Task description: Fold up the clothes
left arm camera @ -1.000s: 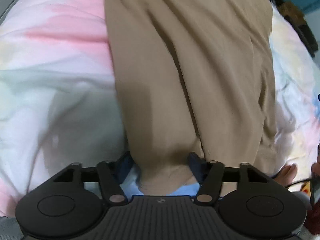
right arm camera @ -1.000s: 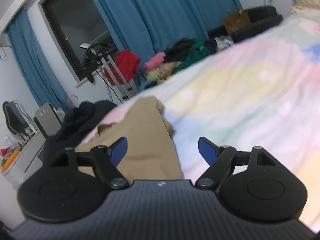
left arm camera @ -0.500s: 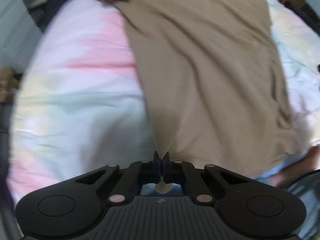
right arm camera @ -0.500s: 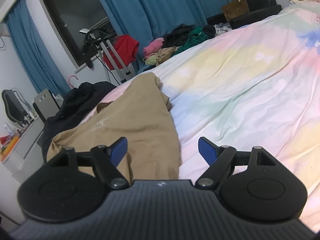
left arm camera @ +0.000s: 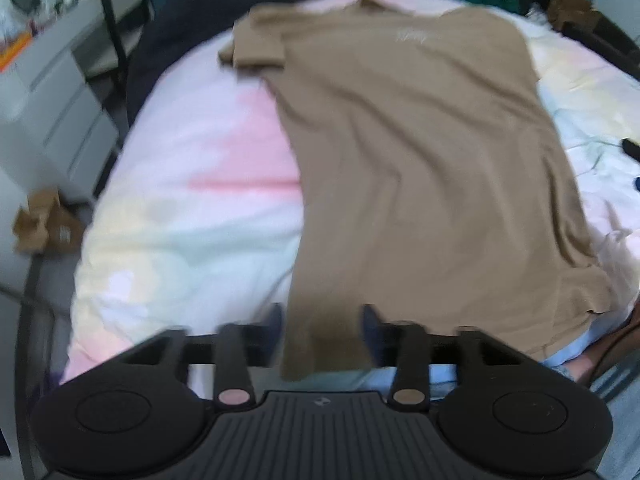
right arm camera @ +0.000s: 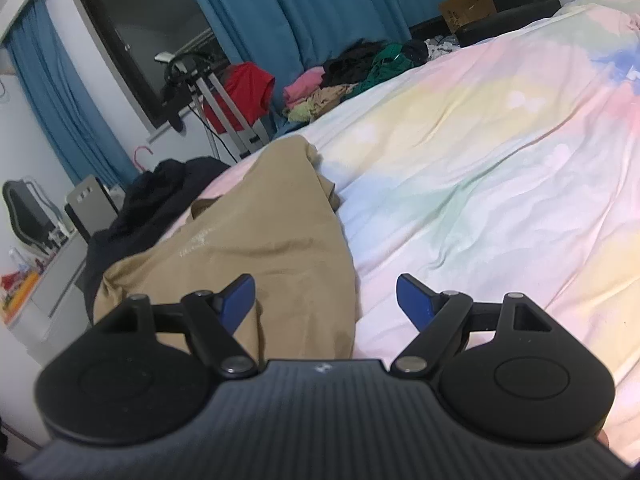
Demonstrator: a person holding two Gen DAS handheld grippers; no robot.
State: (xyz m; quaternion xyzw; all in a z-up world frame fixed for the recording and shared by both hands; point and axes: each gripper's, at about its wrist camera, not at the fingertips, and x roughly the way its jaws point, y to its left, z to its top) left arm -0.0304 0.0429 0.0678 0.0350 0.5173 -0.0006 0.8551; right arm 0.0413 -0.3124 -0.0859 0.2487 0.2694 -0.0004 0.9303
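Shirt [left arm camera: 420, 168] hem blurred — hiding left gripper's [left arm camera: 322, 332] spread fingers [left arm camera: 274, 330].

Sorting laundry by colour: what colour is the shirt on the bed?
Tan shirt; left wrist view.

Setting: home bedroom. Evidence: wide bed with pastel rainbow-patterned cotton sheet [right arm camera: 500, 168]; full-length teal fabric curtains [right arm camera: 320, 12] flanking a dark window [right arm camera: 144, 40] on the far wall; heap of mixed-colour loose clothing [right arm camera: 352, 76] at the far bedside; red garment draped over a metal stand [right arm camera: 244, 92]; brown paper carrier bag [right arm camera: 466, 8] far right; grey drawer unit [left arm camera: 60, 112] at left.
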